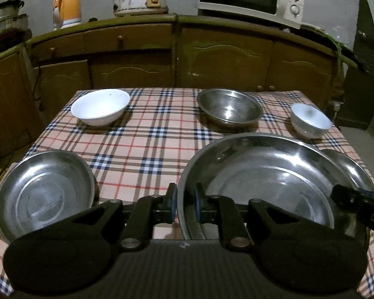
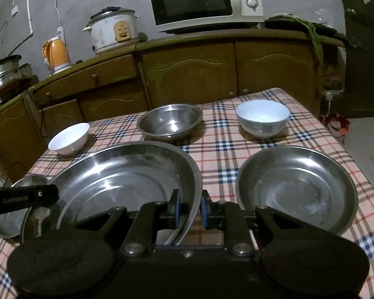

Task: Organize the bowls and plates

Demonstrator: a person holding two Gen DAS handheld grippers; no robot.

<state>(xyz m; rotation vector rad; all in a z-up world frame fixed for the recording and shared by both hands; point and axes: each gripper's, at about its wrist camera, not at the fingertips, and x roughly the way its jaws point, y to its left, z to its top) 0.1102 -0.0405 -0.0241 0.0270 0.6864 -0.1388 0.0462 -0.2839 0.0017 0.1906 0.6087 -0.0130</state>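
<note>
A large steel plate [image 1: 261, 174] [image 2: 127, 174] is held between both grippers, raised over the near side of the checked tablecloth [image 1: 142, 149]. My left gripper [image 1: 185, 199] is shut on its left rim. My right gripper [image 2: 190, 206] is shut on its right rim. A smaller steel plate [image 1: 45, 194] lies at the near left. Another steel plate [image 2: 296, 189] lies at the near right, partly hidden behind the large plate in the left wrist view. Along the far side stand a white bowl [image 1: 99, 107], a steel bowl [image 1: 229, 109] and a smaller white bowl [image 1: 310, 119].
Behind the table runs a wooden cabinet [image 1: 212, 59] with a microwave [image 2: 202, 2], a rice cooker [image 2: 113, 31] and an orange kettle [image 2: 57, 54] on top. Steel pots [image 2: 5, 72] stand at the far left. The table's right edge drops to the floor.
</note>
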